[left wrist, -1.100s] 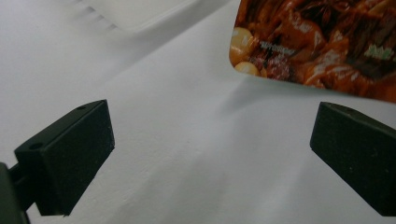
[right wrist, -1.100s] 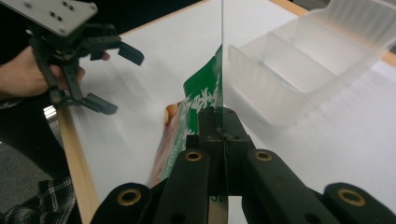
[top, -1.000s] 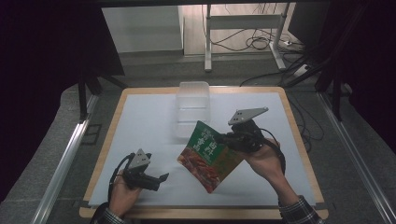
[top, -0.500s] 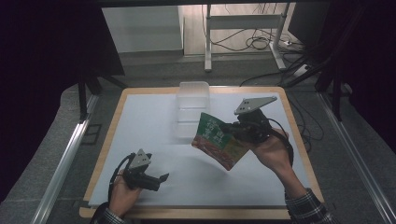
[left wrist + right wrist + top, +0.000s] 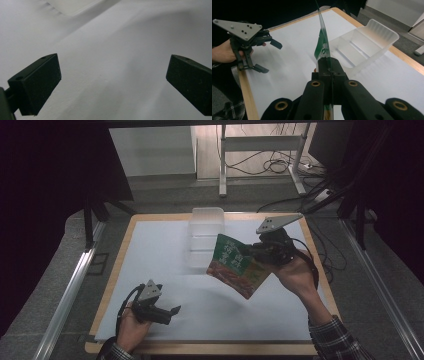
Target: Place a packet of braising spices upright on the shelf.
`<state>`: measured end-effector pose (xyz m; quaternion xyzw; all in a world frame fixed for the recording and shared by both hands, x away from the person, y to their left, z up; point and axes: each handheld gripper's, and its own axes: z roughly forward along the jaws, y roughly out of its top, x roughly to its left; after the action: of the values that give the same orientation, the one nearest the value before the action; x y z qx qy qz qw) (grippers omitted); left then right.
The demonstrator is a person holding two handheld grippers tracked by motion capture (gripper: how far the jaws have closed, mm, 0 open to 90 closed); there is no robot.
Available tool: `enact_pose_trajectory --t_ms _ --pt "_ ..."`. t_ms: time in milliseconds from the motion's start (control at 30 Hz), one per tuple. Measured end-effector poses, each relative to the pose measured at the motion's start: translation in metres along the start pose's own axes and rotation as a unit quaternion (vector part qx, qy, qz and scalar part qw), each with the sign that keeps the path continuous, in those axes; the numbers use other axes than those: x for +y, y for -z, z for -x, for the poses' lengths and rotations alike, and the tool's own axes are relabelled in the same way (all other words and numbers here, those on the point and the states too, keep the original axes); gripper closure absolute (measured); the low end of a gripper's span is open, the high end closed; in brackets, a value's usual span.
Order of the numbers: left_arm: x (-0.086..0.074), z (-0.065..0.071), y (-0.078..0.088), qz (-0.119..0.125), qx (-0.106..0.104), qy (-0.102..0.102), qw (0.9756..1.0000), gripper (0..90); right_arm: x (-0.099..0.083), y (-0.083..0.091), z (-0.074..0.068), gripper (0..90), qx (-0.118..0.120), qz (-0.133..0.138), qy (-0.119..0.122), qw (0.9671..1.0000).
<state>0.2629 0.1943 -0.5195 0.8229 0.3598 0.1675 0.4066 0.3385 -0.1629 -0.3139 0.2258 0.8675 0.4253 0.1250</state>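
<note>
1. A wooden-edged table (image 5: 127,232) carries a white sheet (image 5: 160,255) over most of its top.
2. A clear plastic bin (image 5: 206,217) sits at the sheet's far middle.
3. A green and red snack pouch (image 5: 235,265) hangs tilted in the air, just in front of the bin.
4. The right gripper (image 5: 255,251) is clamped on the pouch's edge, jaws pressed together.
5. The left gripper (image 5: 172,312) rests low at the near left, jaws spread wide apart with nothing between them.
</note>
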Motion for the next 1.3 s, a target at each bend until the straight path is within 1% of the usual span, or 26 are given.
enact_pose_trajectory --t_ms 233,533,900,1167,1300 --pt "0.0 0.0 0.0 -0.002 0.001 -0.002 1.0 0.0 0.009 0.007 0.01 89.2 -0.002 0.005 -0.009 0.9999" --pt "0.0 0.0 0.0 -0.003 0.002 -0.002 1.0 0.0 0.023 0.013 0.018 89.2 -0.008 0.009 -0.011 0.9999" --pt "0.0 0.0 0.0 -0.004 0.003 -0.003 1.0 0.0 0.039 0.009 0.03 89.2 -0.01 0.014 -0.016 0.9997" --pt "0.0 -0.001 0.0 -0.006 0.002 -0.003 1.0 0.0 0.052 0.005 0.042 89.2 -0.003 0.037 -0.022 0.9991" --pt "0.0 -0.001 0.001 -0.007 0.001 -0.002 1.0 0.0 0.06 0.0 0.047 89.2 -0.007 0.044 -0.024 0.9987"
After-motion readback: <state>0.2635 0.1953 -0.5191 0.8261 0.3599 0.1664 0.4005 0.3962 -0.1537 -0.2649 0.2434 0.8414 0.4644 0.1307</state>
